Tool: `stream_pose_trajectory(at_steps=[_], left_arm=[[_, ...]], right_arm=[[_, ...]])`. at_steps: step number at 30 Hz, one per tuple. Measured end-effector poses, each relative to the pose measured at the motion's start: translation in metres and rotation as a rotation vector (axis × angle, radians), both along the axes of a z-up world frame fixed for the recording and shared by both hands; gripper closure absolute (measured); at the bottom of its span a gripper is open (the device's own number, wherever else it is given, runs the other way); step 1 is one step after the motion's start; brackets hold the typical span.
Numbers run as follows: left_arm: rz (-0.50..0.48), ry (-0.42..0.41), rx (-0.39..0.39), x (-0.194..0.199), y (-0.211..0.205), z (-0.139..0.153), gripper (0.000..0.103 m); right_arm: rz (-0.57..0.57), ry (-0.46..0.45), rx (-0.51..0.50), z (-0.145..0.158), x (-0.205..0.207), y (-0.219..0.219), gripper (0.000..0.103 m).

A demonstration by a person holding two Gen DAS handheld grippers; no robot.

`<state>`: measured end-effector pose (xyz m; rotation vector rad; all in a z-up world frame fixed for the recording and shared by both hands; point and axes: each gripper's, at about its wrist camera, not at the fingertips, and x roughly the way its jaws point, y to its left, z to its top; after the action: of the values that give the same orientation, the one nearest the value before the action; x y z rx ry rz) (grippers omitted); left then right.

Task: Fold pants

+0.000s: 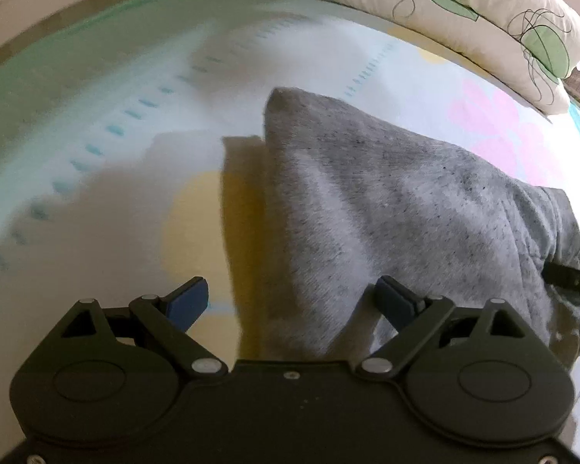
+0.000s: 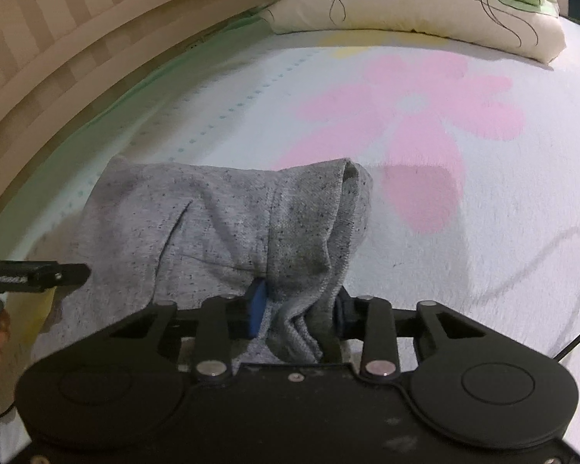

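Pants in R gripper pinch

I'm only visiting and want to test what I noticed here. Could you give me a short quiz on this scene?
1. True or false: the left gripper is clamped on the pants.
2. What does the right gripper hold? A) pillow B) pants C) nothing
3. Fill in: the flower printed on the sheet beyond the pants is ____.

Key: 1 false, it is open with cloth lying between its fingers; 2 B, a bunched fold; 3 pink.
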<state>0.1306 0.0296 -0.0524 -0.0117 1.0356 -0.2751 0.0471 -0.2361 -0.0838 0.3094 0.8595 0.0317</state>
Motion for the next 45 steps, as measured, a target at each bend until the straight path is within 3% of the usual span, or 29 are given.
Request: stream_pose_trajectory(at_steps=[7,9,10,12,15,19,24,33,38,41,43,45], left_arm=[[0.003,0.044,-0.042,0.014,-0.017,-0.006,0.002],[-0.042,0.042,-0.047,0.013,-0.026,-0.002,0.027],[-0.054,0.026,-0.033,0.010,-0.030,0.003,0.034],[-0.047,-0.008,-0.023,0.003,-0.032,0.012,0.063],[-0.032,-0.031,-0.038,-0.001,-0.024,0.025,0.081],[0.009,-0.028,-0.102,0.000,-0.004,0.040,0.083],[0.041,-0.136,-0.044,0.005,0.013,0.063,0.083],[0.178,-0.159,0.031,0.036,0.075,0.079,0.082],[0.262,-0.097,0.069,0.053,0.101,0.058,0.081],[0.294,-0.038,0.100,0.062,0.104,0.038,0.073],[0.349,-0.034,0.173,0.066,0.102,0.031,0.072],[0.398,-0.049,0.196,0.064,0.104,0.031,0.072]], right_arm=[[0.010,-0.005,-0.052,0.003,-0.002,0.009,0.070],[0.006,-0.005,-0.058,0.003,0.001,0.014,0.072],[0.004,-0.006,-0.062,0.003,0.000,0.012,0.072],[0.006,-0.012,-0.085,0.007,-0.001,0.017,0.076],[0.010,-0.022,-0.126,0.016,-0.002,0.025,0.079],[0.006,-0.054,-0.130,0.031,0.000,0.035,0.081],[0.048,-0.114,-0.087,0.053,0.015,0.054,0.082],[0.175,-0.147,-0.076,0.074,0.086,0.116,0.082],[0.226,-0.106,-0.059,0.065,0.125,0.148,0.082],[0.213,-0.057,-0.051,0.052,0.143,0.155,0.083],[0.171,0.017,-0.082,0.039,0.154,0.156,0.083],[0.083,0.061,-0.154,0.032,0.158,0.151,0.083]])
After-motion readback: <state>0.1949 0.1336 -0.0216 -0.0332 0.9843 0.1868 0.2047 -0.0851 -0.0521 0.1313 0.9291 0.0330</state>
